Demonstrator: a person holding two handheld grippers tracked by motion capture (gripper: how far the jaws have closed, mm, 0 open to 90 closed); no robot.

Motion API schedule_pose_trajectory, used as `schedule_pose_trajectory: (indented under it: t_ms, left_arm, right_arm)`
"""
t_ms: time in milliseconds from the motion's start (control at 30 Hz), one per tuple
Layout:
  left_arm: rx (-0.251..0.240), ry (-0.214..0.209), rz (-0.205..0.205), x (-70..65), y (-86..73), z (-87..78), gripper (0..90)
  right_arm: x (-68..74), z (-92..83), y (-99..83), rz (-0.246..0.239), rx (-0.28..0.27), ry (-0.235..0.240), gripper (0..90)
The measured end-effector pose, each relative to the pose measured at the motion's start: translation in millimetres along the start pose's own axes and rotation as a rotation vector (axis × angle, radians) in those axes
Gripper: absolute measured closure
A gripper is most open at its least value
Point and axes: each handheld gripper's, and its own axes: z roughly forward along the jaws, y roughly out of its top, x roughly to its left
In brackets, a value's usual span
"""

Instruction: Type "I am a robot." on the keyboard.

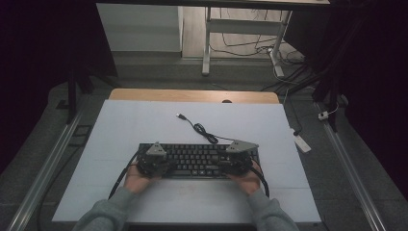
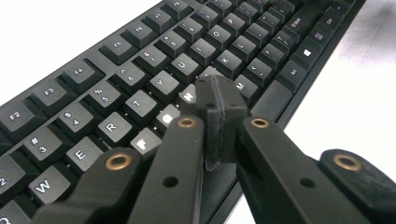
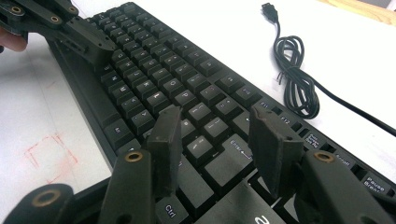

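White tabletop (image 1: 144, 125) carries keyboard (image 1: 192, 159); left gripper (image 2: 219, 100) pressed together over its middle keys to poke, right gripper (image 3: 217, 140) spread above Enter, waiting

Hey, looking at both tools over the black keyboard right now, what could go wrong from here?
1. The left tool, shut with nothing in it, sits tip-down among the middle letter keys of the keyboard; its broad tip could catch a neighbouring key.
2. The right tool hangs open over the Enter area; one finger might snag a keycap edge.
3. The coiled cable lies loose beyond the keyboard, so shoving the keyboard could drag it.
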Motion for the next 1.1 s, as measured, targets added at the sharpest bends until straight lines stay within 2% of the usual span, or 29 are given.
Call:
schedule_pose_trajectory:
  t_ms: [567, 633, 800, 933, 1100]
  left_arm:
    - [0.031, -0.003, -0.002, -0.6, -0.7, 5.5, 88.8]
    - [0.045, 0.007, 0.006, -0.3, -0.9, 6.4, 88.9]
    - [0.038, 0.014, 0.002, 0.2, -1.2, 6.3, 88.9]
    - [0.007, 0.014, 0.0, 0.4, -0.1, 1.3, 88.8]
    - [-0.05, 0.01, -0.028, 4.6, 1.1, -10.0, 84.4]
  right_arm:
    - [0.0, 0.4, -0.1, 0.0, -0.002, -0.001, 54.4]
    - [0.0, 0.5, -0.2, 0.0, -0.001, -0.001, 54.4]
    - [0.2, 0.5, -0.1, -0.001, -0.001, -0.001, 54.4]
    - [0.4, 1.0, -0.3, 0.001, -0.003, -0.001, 54.3]
    - [0.3, 0.9, -0.3, 0.002, -0.004, -0.001, 54.3]
